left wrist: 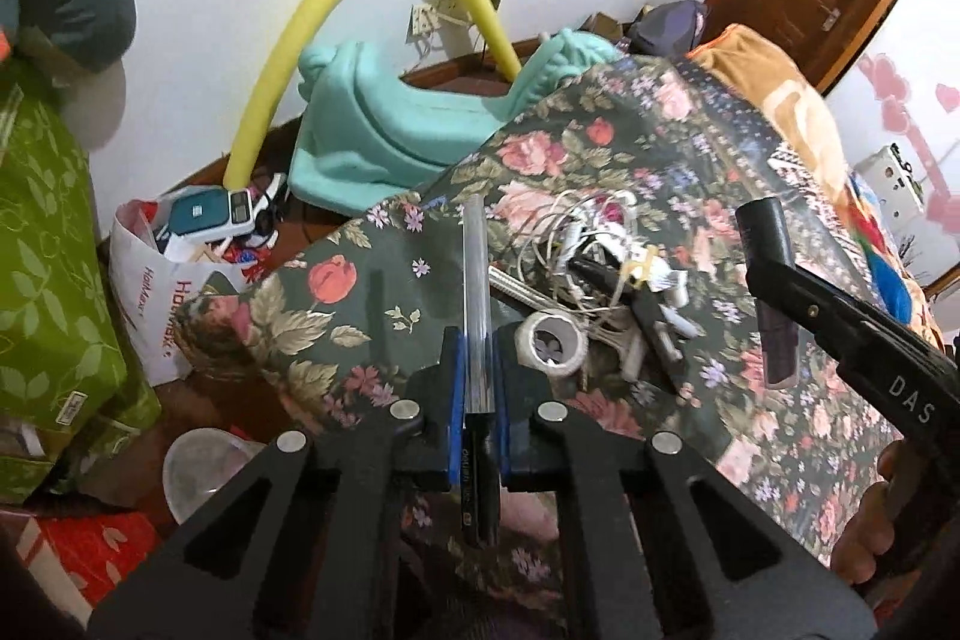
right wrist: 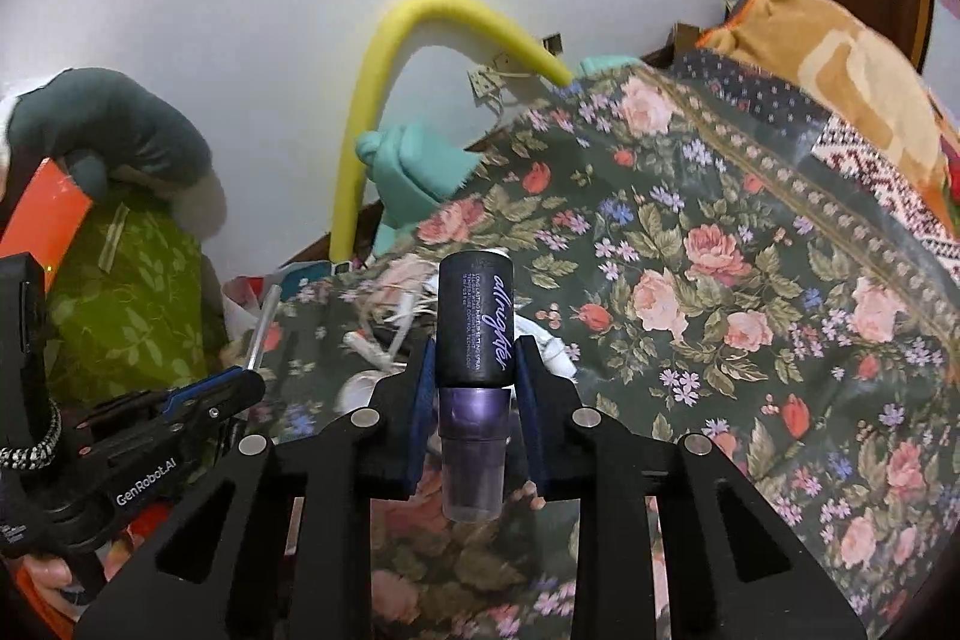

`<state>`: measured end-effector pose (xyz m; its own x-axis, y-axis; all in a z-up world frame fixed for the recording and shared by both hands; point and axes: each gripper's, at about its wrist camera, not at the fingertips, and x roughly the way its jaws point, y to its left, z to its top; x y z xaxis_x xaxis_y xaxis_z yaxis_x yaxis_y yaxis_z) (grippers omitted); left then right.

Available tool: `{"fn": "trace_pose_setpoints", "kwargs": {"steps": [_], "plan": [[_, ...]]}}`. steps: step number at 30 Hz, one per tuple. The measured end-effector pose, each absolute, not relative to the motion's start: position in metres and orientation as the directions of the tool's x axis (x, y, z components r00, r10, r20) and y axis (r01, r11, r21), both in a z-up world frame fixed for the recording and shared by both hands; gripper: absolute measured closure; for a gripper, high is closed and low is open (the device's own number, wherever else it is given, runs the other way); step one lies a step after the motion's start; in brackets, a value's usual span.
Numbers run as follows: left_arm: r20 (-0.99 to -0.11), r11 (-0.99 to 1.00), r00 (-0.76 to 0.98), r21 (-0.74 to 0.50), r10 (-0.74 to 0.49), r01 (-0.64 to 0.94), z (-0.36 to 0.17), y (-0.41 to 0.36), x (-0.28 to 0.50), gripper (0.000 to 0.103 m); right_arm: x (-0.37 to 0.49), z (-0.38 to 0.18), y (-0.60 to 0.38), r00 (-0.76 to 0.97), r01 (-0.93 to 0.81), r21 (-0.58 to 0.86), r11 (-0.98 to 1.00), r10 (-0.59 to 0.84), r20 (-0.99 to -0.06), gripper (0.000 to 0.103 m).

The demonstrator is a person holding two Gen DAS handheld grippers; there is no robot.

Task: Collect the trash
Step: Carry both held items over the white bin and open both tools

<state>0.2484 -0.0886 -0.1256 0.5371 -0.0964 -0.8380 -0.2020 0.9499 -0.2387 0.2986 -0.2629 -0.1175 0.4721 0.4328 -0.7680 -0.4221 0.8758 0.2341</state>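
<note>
Both grippers are loaded, so the step in hand looks like carrying the trash off the floral-covered bed (left wrist: 690,148) to the white shopping bag (left wrist: 162,304) on the floor past the bed's left edge; swing each load clear of the tangled cables (left wrist: 588,256) and tape roll (left wrist: 552,340) near that edge, and release only above the bag's mouth (it is already fairly full). The right gripper (right wrist: 471,376) is closed on a dark setting-spray bottle (right wrist: 474,322). The left gripper (left wrist: 478,376) is nearly shut, pinching a slim pen (left wrist: 478,304).
</note>
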Motion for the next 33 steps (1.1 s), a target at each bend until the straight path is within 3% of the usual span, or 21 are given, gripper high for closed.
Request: {"fn": "trace_pose_setpoints", "kwargs": {"steps": [14,33], "plan": [[-0.771,0.949,0.633,-0.249,-0.075,-0.191,-0.064,-0.057,0.165,0.096,0.219,-0.053,-0.231,0.546,-0.503,0.181,0.845,0.473,-0.691,0.079],[-0.79,0.919,0.612,-0.209,0.042,-0.334,-0.07,0.048,0.054,0.096,0.128,-0.058,-0.114,0.423,-0.67,0.172,0.722,0.562,-0.711,0.079]]}}
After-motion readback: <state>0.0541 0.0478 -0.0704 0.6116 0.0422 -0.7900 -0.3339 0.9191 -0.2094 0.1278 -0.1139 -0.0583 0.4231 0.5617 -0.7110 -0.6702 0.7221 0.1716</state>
